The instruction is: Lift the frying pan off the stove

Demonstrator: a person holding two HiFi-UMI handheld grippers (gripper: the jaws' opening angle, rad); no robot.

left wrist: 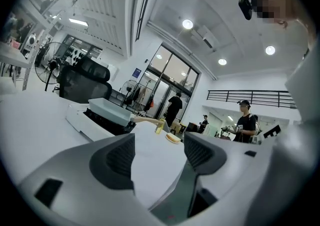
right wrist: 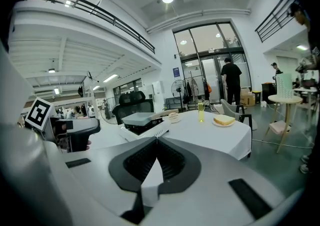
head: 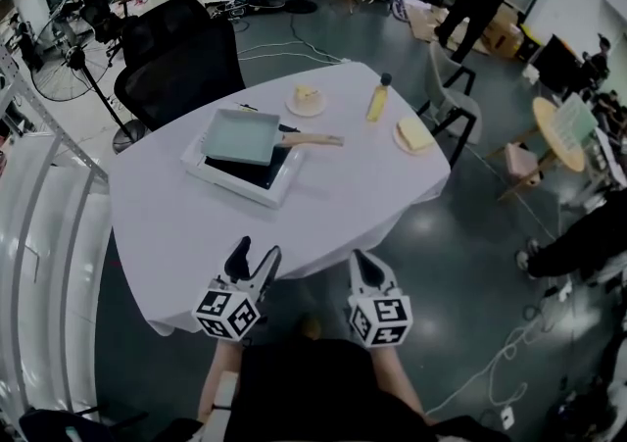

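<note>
Pan [head: 240, 135] lies empty on stove [head: 242, 186]; left gripper [head: 257, 252] jaws apart, right gripper [head: 361, 262] jaws together.

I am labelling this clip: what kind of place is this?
Probably a lab or workshop hall, not a home kitchen: the stove with its pan sits on a cloth-covered table, an office chair and a fan stand behind it, and cables lie on the bare floor.

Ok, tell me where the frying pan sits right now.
In the head view the frying pan sits on the stove, left of the middle of the table, its wooden handle pointing right toward the plate of bread.
</note>
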